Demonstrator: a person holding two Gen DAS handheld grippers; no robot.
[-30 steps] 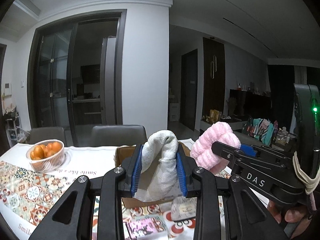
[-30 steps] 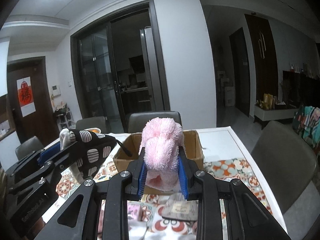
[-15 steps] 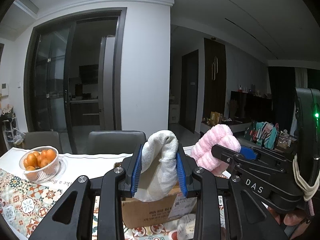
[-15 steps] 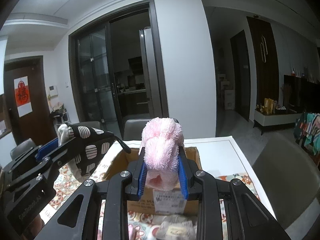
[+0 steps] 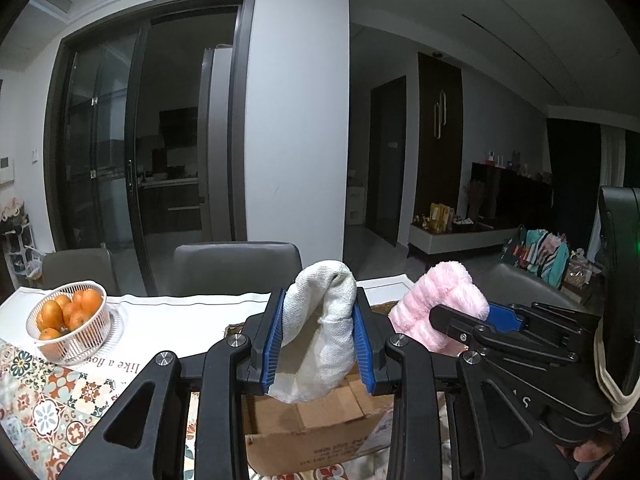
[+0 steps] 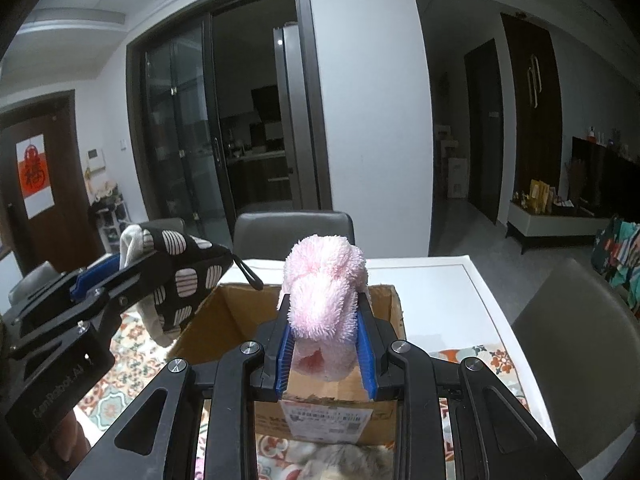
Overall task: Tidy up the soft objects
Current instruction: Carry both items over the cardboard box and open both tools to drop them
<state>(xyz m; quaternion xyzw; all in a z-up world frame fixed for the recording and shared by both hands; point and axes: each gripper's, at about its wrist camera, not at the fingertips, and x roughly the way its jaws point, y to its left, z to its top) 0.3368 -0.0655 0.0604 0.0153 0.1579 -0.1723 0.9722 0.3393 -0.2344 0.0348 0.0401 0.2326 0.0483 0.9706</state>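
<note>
My left gripper (image 5: 318,332) is shut on a white cloth mitt (image 5: 320,344) whose other side is black with white spots (image 6: 180,280). It hangs over the near left edge of an open cardboard box (image 5: 320,428). My right gripper (image 6: 325,340) is shut on a fluffy pink towel roll (image 6: 324,300), held above the box's (image 6: 240,320) near wall. In the left wrist view the right gripper (image 5: 460,320) and its pink roll (image 5: 436,308) show at the right. The left gripper (image 6: 100,280) appears at the left of the right wrist view.
A white basket of oranges (image 5: 70,326) stands on the patterned tablecloth (image 5: 48,412) at the left. Grey chairs (image 5: 238,266) line the table's far side, and another chair (image 6: 576,344) sits at the right. More soft items (image 6: 340,460) lie on the table before the box.
Both grippers have moved forward towards the box with their loads still held. The box now fills more of both views and sits just under the fingertips.
</note>
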